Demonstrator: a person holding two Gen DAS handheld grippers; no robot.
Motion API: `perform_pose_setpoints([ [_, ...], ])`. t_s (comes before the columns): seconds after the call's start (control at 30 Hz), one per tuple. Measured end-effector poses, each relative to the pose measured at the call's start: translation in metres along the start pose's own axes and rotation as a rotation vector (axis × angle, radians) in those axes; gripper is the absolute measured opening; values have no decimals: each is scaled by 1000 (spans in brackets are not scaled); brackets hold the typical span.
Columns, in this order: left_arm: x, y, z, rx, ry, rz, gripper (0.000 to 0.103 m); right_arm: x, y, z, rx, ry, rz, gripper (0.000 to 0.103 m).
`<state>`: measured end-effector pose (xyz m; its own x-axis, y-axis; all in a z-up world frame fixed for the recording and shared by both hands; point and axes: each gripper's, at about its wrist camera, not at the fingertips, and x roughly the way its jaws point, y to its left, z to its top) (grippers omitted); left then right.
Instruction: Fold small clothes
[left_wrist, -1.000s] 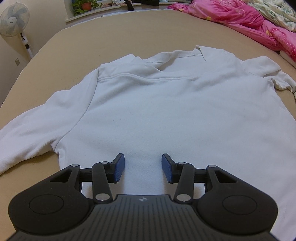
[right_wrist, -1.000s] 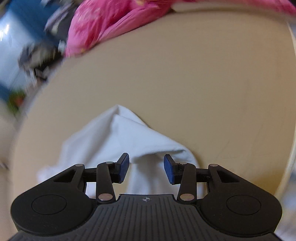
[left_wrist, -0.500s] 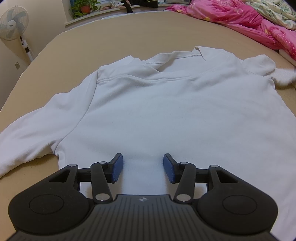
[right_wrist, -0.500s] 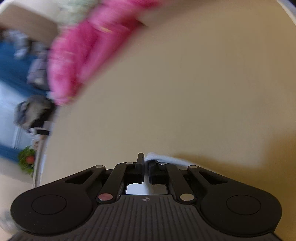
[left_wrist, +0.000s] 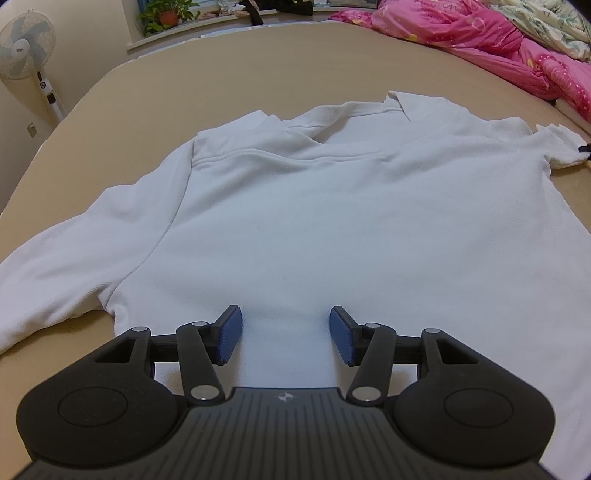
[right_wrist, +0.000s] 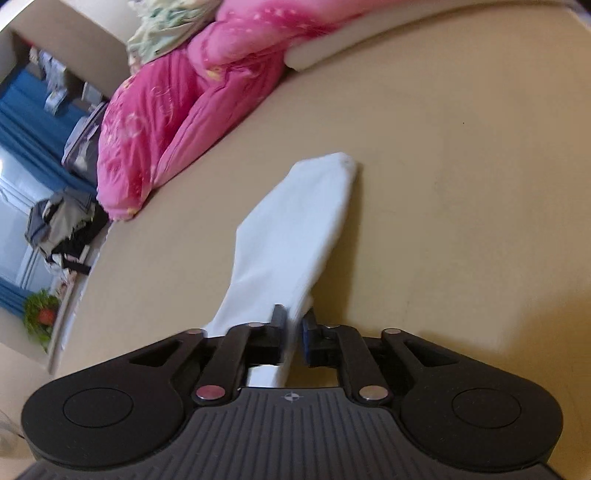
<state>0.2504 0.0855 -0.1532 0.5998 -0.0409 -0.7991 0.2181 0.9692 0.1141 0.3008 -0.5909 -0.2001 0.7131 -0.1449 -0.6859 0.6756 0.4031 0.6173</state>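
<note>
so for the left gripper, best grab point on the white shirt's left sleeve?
Probably the left sleeve near its outer end, coming from the open tan bed side, jaws across the edge. It lies flat, spread away from the white shirt. The left gripper is open over the hem; the right gripper pinches the other sleeve.

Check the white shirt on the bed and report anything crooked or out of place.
The white shirt lies mostly flat on the tan bed, but its collar is crumpled and skewed to one side. The right sleeve is pinched in the shut right tool. The left tool hovers open over the hem.
</note>
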Motion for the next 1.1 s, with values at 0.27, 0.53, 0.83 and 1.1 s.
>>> perform_pose_setpoints([
  [0.27,-1,0,-2,6,-16,0,61,35,-27,47,56,-23,103,2],
  [0.53,-4,0,1,-27,-30,-8,61,-5,-20,60,-158,-341,-119,4],
  [0.83,-18,10,-5,-143,-53,-125,61,-53,22,41,-170,-390,-279,32],
  [1.1,-68,30,-23,-286,-57,-162,61,-168,101,-52,-460,-44,161,49],
])
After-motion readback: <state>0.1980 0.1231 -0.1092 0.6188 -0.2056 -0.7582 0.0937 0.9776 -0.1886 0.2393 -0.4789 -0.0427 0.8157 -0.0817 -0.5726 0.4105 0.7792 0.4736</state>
